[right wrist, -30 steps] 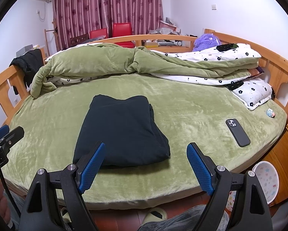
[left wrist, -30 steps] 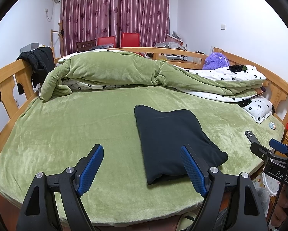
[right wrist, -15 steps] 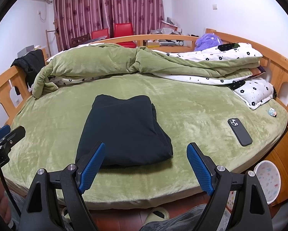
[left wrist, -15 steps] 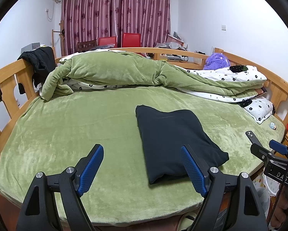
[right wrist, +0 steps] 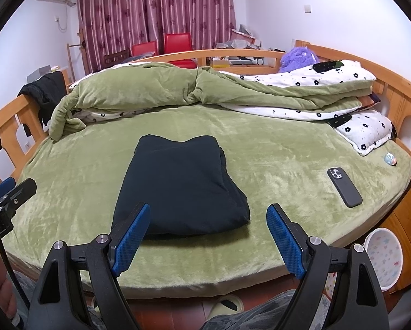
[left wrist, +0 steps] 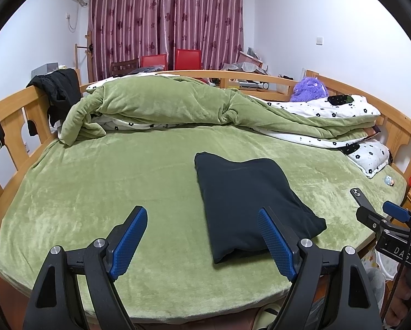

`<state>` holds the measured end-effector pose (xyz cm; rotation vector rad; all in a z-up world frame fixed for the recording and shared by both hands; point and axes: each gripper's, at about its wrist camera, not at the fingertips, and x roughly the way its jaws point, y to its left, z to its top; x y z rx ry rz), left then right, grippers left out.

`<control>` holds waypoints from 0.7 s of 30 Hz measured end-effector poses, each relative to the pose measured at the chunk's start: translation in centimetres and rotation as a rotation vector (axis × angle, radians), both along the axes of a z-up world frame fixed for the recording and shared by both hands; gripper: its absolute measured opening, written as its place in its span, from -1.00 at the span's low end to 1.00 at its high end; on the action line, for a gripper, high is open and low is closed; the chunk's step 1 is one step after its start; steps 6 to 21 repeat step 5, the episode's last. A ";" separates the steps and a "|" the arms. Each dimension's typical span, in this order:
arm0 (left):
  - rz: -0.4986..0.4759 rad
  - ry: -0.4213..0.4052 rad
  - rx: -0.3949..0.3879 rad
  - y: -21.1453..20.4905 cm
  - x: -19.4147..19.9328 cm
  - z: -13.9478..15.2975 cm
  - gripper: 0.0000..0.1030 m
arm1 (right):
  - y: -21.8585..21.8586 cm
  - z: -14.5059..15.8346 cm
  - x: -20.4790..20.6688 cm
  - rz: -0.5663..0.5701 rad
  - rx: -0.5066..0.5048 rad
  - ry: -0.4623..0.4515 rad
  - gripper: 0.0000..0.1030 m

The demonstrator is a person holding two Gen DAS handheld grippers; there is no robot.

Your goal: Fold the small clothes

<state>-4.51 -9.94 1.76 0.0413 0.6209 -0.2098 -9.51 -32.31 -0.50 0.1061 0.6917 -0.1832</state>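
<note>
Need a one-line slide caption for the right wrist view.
Open right gripper hovers before a folded dark garment on the green bed; phone alongside.

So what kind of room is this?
Most likely a bedroom: a wooden bed with a green duvet, a pillow, and curtains at the back.

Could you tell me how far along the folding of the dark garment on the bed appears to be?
Done: the dark navy fabric garment lies on the green plush bedspread as a compact folded rectangle with stacked layers at its right edge. In hand: nothing; the left gripper and right gripper are both open, short of it. Left: no other unfolded small garment shows on the bedspread.
</note>
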 end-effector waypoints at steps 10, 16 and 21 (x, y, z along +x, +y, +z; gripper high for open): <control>-0.002 0.005 -0.005 0.4 0.6 0.4 0.59 | 0.3 0.0 -0.3 0.003 0.006 -0.005 0.65; -0.002 0.005 -0.005 0.4 0.6 0.4 0.59 | 0.3 0.0 -0.3 0.003 0.006 -0.005 0.65; -0.002 0.005 -0.005 0.4 0.6 0.4 0.59 | 0.3 0.0 -0.3 0.003 0.006 -0.005 0.65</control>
